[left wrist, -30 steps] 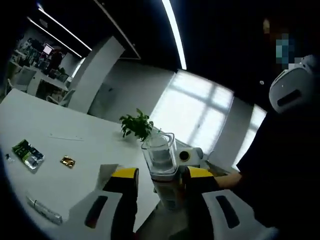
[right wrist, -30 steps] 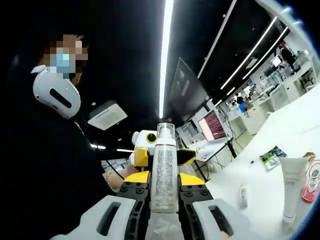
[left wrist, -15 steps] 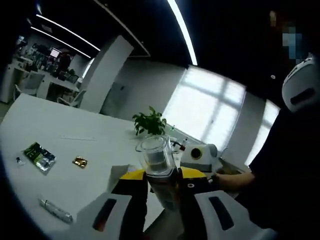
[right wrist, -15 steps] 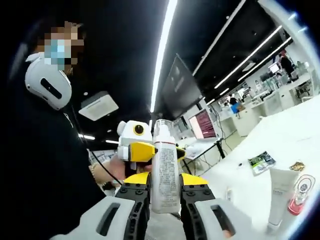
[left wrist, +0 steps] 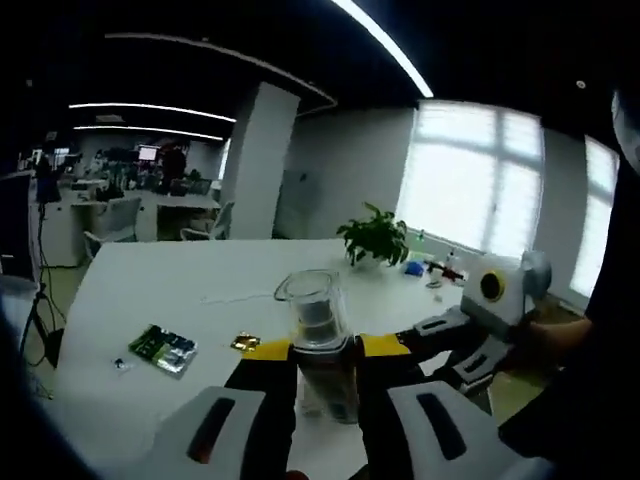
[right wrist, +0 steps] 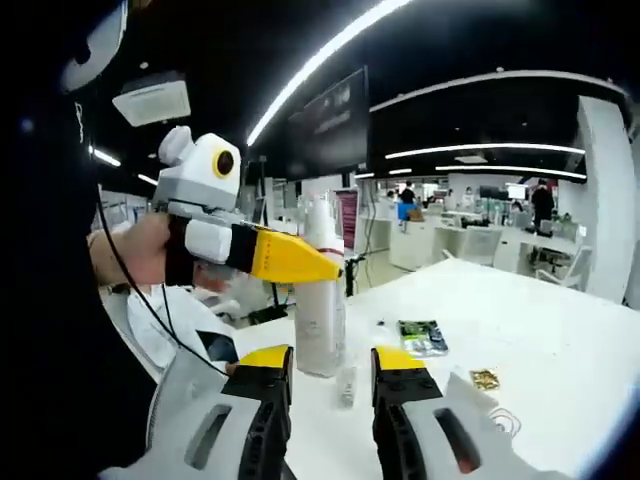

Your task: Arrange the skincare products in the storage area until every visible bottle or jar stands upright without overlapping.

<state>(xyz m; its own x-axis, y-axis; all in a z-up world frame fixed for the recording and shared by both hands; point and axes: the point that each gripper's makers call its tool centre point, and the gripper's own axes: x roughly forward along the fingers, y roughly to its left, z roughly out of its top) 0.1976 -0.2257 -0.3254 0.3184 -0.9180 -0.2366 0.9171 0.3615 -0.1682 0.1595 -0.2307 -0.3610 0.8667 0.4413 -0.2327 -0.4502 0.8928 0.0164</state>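
Clear plastic cap up top, white body below: that's the pump bottle (left wrist: 322, 345), and the left gripper (left wrist: 326, 362) has its jaws clamped on it, holding it upright in the air above the white table (left wrist: 180, 300). In the right gripper view the same bottle (right wrist: 319, 300) sits in the left gripper's yellow jaws, just beyond the right gripper (right wrist: 326, 365), whose own jaws stand apart with nothing between them. So I'd say it's a handover just finished and the carry is on. A green packet (left wrist: 163, 348) and a small gold wrapper (left wrist: 246, 343) lie on the table to the left. Next move, I reckon: lower the bottle to a bare patch, base flat, then let go gently so it doesn't tip.
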